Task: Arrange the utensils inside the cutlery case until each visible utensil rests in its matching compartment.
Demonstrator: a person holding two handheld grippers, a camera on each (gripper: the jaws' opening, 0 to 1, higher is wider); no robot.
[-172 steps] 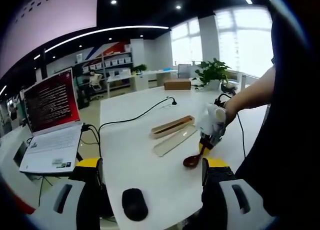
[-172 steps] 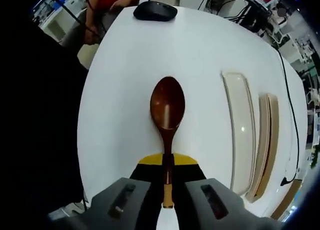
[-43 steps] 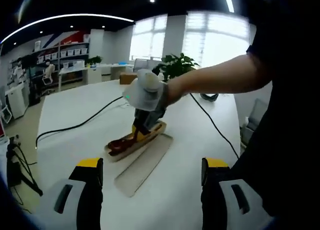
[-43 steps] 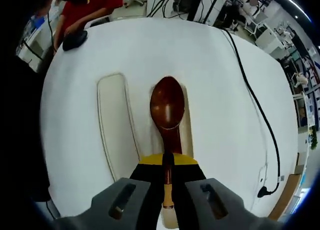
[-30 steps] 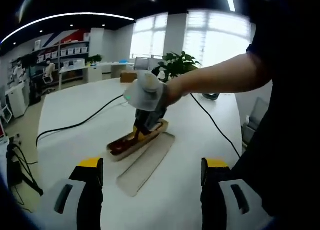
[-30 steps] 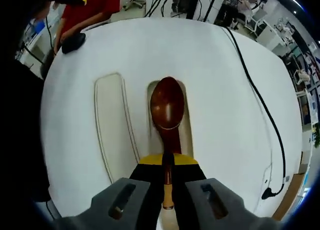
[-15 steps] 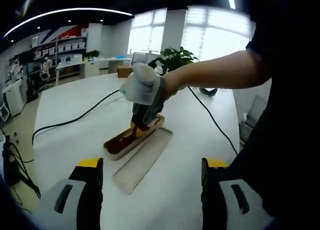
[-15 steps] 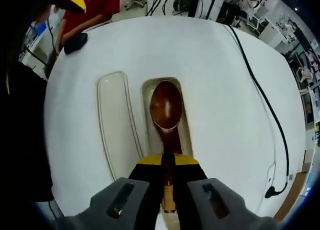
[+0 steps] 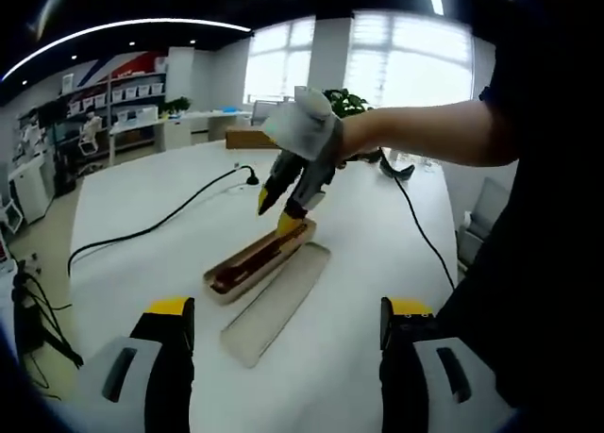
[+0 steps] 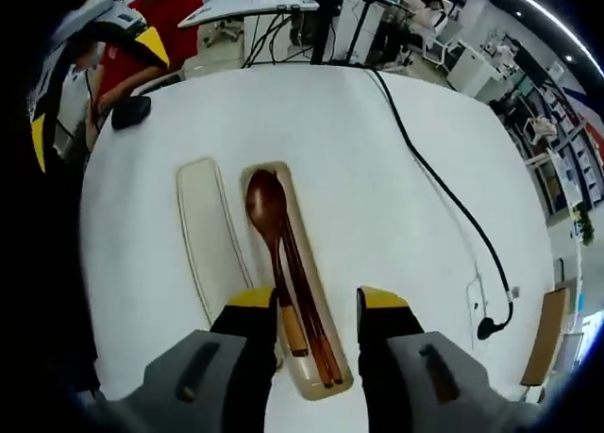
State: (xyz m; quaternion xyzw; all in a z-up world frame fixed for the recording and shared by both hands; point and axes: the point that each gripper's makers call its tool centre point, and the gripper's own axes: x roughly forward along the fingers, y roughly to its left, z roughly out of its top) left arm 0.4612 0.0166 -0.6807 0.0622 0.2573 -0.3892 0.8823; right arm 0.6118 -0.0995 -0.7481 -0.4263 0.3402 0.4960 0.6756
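Note:
A long wooden cutlery case point(image 10: 301, 212) lies open on the white table. Inside it a dark brown spoon point(image 10: 267, 203) rests beside a pair of chopsticks point(image 10: 308, 306). My right gripper point(image 10: 318, 301) is open, with its jaws spread above the handle end of the case and nothing between them. In the left gripper view the same case point(image 9: 283, 248) holds the spoon point(image 9: 223, 280), and the right gripper point(image 9: 275, 213), held by a gloved hand, hovers open just above its far end. My left gripper point(image 9: 289, 308) is open and empty, short of the case.
The case's pale lid point(image 10: 209, 237) lies flat beside the case, and it is also in the left gripper view as the lid point(image 9: 278, 302). A black cable point(image 10: 442, 199) crosses the table to the right. A black mouse point(image 10: 130, 110) sits near the far edge.
My right gripper has opened and let go of the spoon, which now lies in the case beside the chopsticks. That gripper has lifted up and back from the case.

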